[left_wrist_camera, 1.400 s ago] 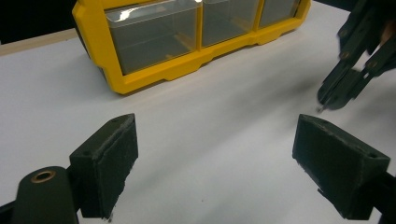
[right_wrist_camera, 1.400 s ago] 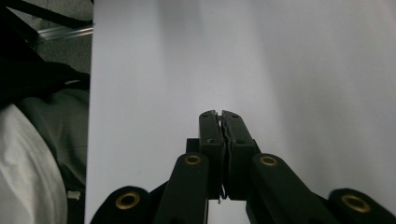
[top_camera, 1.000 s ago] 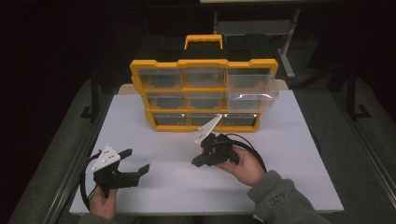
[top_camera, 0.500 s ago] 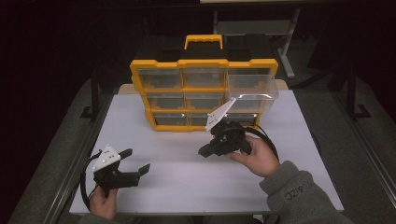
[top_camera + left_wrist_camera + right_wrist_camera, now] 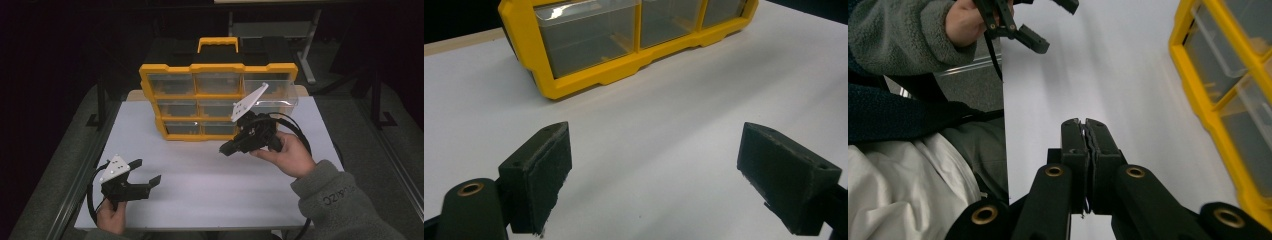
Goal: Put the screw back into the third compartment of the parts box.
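Your right gripper (image 5: 231, 148), jaws pressed together on nothing, hangs just before the organizer (image 5: 218, 100), whose top-right drawer (image 5: 272, 95) juts out above it; your left gripper (image 5: 144, 179) waits wide, well apart.

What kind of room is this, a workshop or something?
Probably a lab or workshop bench: a white table in a dark room, a yellow drawer organizer for small parts, and a handheld gripper with trailing cable.

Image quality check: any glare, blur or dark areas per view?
High view: dark surroundings, lit white table. Left gripper view: glare on the clear drawer fronts of the yellow plastic organiser; near fingers sharp. Right gripper view: soft motion blur on the table, shut fingers crisp.
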Demonstrator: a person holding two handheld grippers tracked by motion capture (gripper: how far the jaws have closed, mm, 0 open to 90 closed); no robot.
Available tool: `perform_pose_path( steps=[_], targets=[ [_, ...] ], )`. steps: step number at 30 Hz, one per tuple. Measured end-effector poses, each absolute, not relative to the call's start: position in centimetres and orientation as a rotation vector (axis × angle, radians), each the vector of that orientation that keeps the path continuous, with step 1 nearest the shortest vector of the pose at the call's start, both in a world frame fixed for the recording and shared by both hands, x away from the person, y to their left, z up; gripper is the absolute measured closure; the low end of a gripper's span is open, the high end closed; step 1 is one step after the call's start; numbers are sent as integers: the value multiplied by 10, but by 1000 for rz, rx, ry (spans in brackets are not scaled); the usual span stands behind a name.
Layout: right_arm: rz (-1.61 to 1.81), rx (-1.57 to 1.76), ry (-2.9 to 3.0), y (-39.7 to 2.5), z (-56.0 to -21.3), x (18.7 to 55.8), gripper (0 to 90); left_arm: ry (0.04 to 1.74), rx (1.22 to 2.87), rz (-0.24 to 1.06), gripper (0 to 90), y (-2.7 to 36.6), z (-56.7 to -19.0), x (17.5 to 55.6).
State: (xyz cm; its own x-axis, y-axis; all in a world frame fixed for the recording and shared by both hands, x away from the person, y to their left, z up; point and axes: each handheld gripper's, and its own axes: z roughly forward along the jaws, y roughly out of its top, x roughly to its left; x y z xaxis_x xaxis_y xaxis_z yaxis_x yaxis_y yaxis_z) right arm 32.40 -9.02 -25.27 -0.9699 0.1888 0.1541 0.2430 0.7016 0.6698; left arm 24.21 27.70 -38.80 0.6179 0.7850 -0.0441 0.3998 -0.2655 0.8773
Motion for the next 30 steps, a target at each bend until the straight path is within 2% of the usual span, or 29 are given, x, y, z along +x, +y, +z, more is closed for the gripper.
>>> perform_pose_path(
  steps=[21,30],
  targets=[
    [-1207,-446,-2864,-124,-170,355,871,948,1887,495,140,276,-387,244],
    [-1234,-527,-2868,-137,-151,372,871,938,1888,496,140,276,-387,245]
  ],
)
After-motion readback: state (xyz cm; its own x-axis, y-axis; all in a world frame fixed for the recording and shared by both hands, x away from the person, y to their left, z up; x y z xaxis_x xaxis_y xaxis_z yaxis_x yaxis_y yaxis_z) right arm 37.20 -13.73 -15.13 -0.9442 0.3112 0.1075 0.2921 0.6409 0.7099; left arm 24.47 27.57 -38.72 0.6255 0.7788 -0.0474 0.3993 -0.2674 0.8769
